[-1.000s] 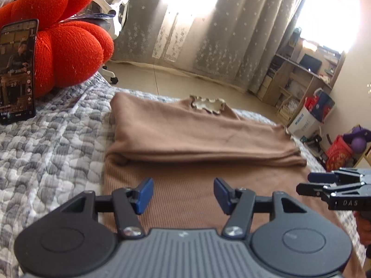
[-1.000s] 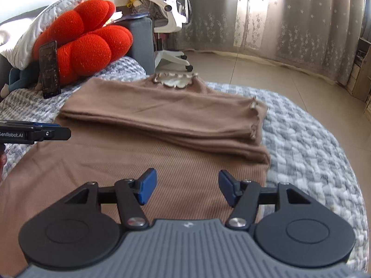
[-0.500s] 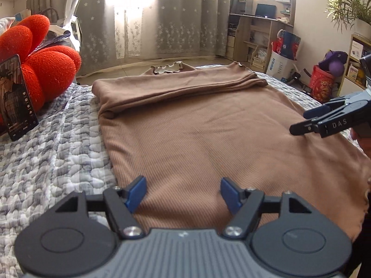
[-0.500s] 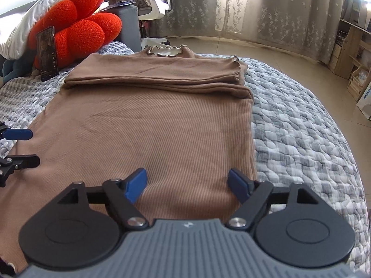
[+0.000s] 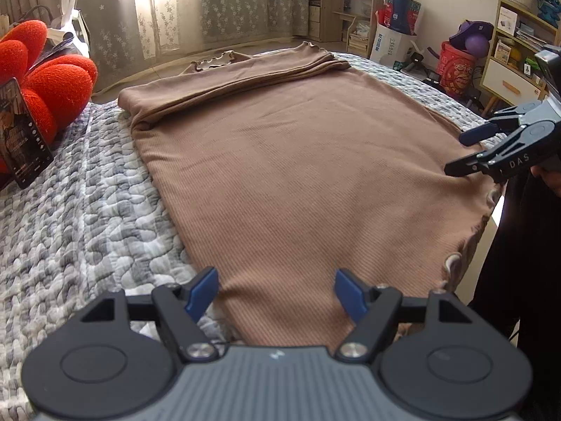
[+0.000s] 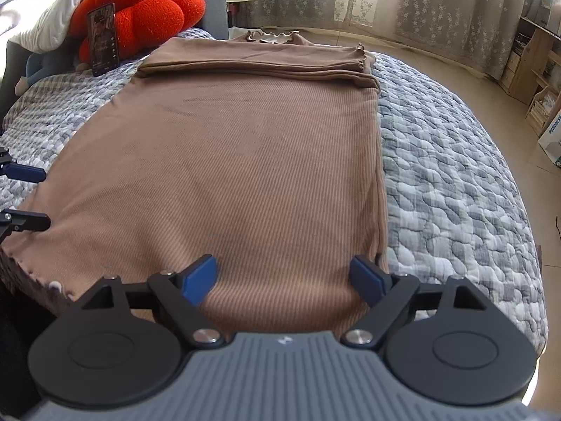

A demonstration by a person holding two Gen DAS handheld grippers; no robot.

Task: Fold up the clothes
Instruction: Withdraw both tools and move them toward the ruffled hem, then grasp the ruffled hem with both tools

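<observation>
Two grippers hang over the near end of a brown ribbed knit dress [image 5: 308,161] that lies flat along a grey-and-white quilted bedspread [image 5: 80,210]. Its sleeves are folded across the chest at the far end, just below the frilled neckline [image 6: 270,37], and the scalloped hem [image 5: 470,242] lies at the near edge of the bed.

The left gripper [image 5: 275,289] sits above the dress's left edge near the hem. Its jaws stand wide, with only cloth below them and nothing gripped; the blue pads [image 5: 203,287] press on nothing. The right gripper [image 6: 284,275] is above the opposite corner, its right pad right at the dress's side seam. Its jaws have just been opening and now stand wide, with nothing pinched between them. Seen from the left wrist, the right gripper [image 5: 473,151] hangs close above the dress's right edge; whether it touches I cannot tell.

At the head of the bed a red knitted flower cushion [image 6: 147,14] sits beside a white pillow [image 6: 45,24], and a phone [image 6: 103,44] with a lit screen leans against the cushion. Starry grey curtains [image 5: 196,10] hang behind.
</observation>
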